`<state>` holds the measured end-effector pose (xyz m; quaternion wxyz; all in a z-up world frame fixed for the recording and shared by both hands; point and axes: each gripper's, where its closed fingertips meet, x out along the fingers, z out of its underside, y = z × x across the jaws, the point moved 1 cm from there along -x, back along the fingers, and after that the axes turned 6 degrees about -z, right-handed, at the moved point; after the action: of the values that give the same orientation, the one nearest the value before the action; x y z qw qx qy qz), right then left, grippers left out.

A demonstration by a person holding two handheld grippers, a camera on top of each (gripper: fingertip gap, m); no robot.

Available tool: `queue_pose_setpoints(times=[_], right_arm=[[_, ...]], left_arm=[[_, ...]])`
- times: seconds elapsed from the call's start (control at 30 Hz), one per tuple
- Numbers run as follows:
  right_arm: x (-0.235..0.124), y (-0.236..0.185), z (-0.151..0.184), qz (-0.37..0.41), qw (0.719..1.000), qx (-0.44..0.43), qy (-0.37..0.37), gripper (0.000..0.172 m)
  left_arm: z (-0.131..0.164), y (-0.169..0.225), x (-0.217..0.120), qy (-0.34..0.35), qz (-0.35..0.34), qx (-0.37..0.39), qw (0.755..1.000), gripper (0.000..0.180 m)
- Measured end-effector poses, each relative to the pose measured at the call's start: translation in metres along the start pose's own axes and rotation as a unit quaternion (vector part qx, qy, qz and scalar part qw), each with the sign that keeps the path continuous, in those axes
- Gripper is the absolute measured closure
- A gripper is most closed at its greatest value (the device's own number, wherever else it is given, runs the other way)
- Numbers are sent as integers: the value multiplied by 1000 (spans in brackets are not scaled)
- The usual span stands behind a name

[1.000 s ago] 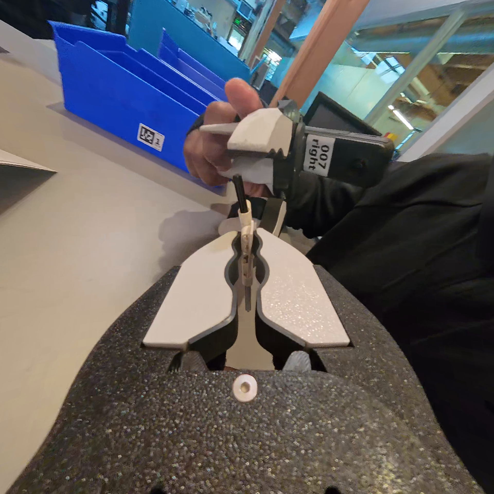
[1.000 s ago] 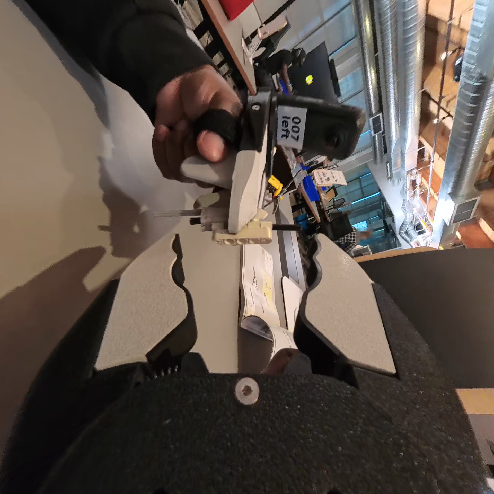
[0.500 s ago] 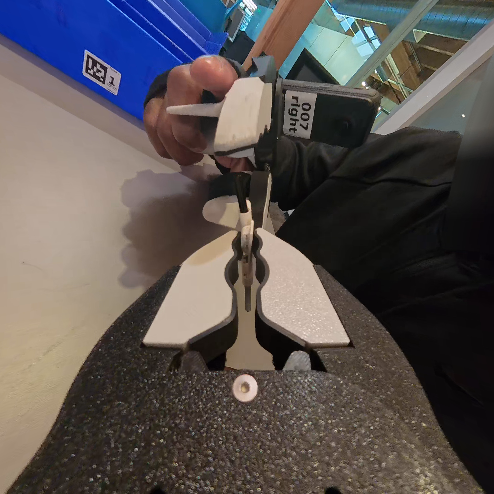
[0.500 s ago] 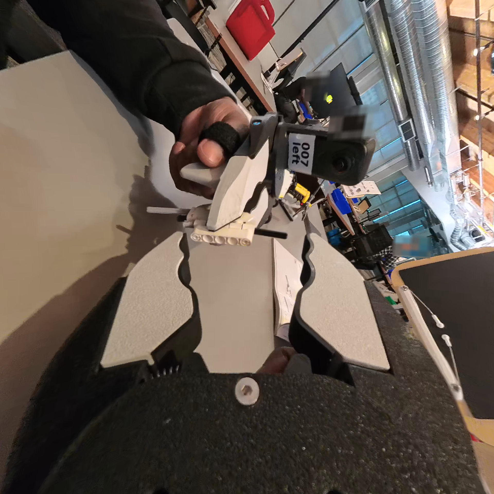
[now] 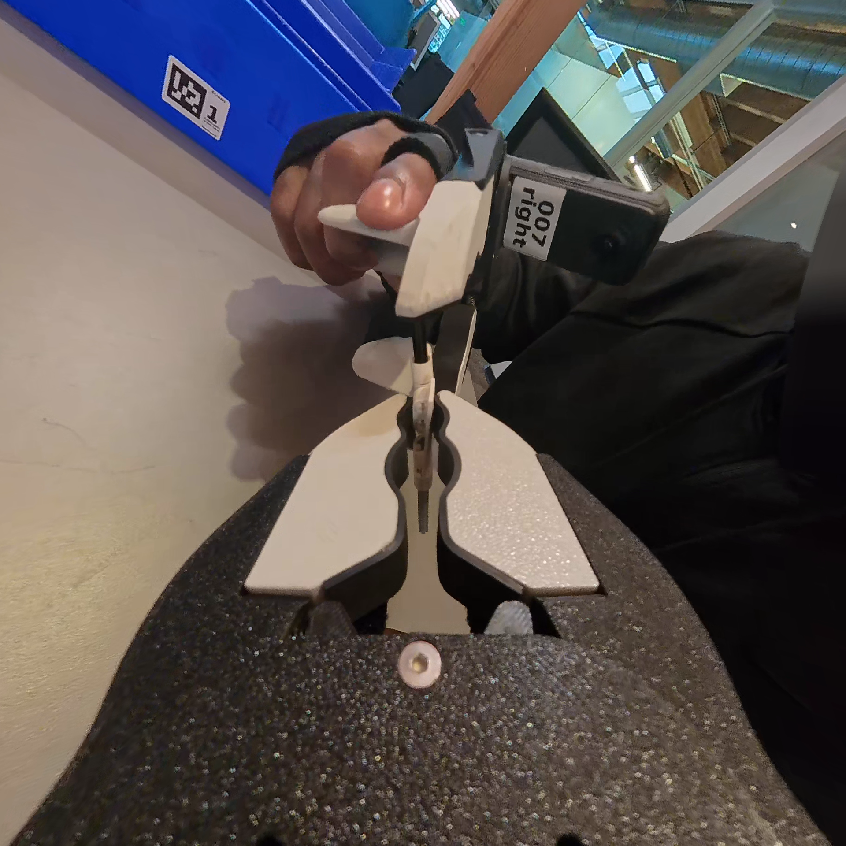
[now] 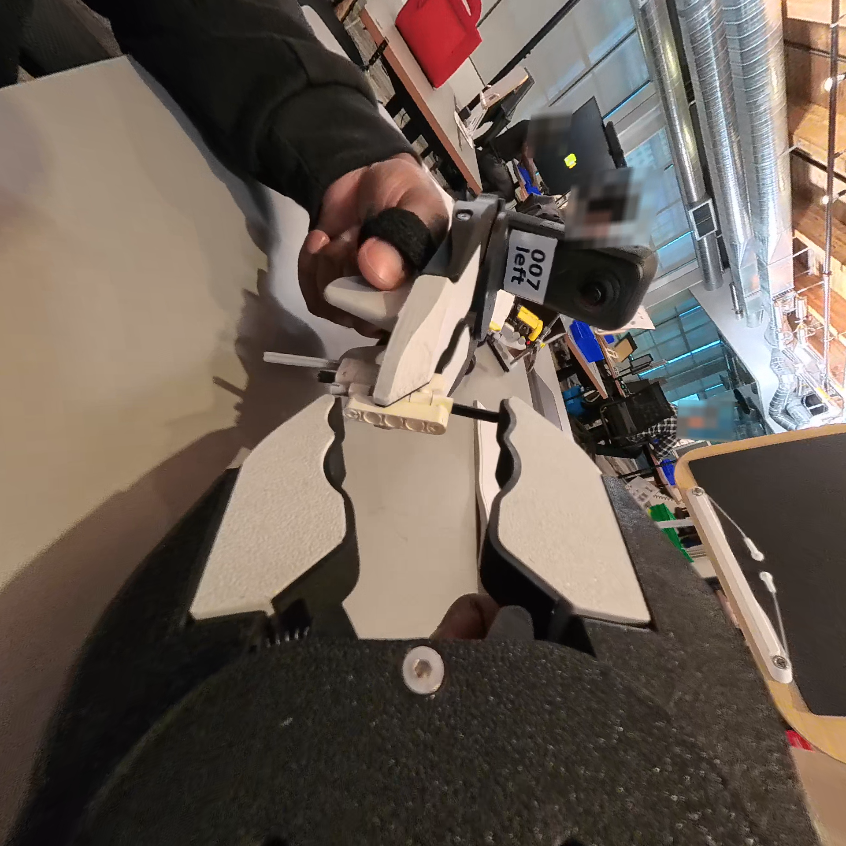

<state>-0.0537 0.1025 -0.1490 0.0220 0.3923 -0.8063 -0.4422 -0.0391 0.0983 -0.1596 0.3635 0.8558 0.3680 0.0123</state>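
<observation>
We see a pale grey table under soft daylight, with a blue bin along its far edge and a wooden post rising behind it. Beyond stand glass walls and a dark monitor. In the right wrist view, silver ducts run past wide windows. A long desk carries a red case, and farther desks hold 2 more blue bins. A wood-edged black board sits close by.

Two grippers; two hands; one white brick assembly (black axle through it); one blue bin.
</observation>
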Motion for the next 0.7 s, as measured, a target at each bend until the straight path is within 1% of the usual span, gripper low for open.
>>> queue_pose_setpoints(times=[0.2,0.23,0.27,0.47,0.5,0.6,0.7], right_arm=[[3,-4,4,-5,1000,-5,-10,112],[3,-6,4,-12,1000,-6,-9,119],[3,-7,4,-12,1000,-7,-8,121],[4,-4,7,0,1000,0,-12,121],[4,-1,7,9,1000,5,-10,120],[3,3,7,21,999,26,-1,106],[3,3,7,30,999,21,-2,104]], left_arm=[[1,-4,1,0,-4,-15,1000,173],[0,-4,1,4,-2,-19,1000,173],[0,-4,1,3,-2,-19,1000,173],[-3,-8,-1,19,-9,-23,1000,173],[-6,-8,-2,27,-7,-24,999,173],[-11,-7,-5,45,-10,-19,999,173],[-14,-7,-7,56,-10,-21,998,173]])
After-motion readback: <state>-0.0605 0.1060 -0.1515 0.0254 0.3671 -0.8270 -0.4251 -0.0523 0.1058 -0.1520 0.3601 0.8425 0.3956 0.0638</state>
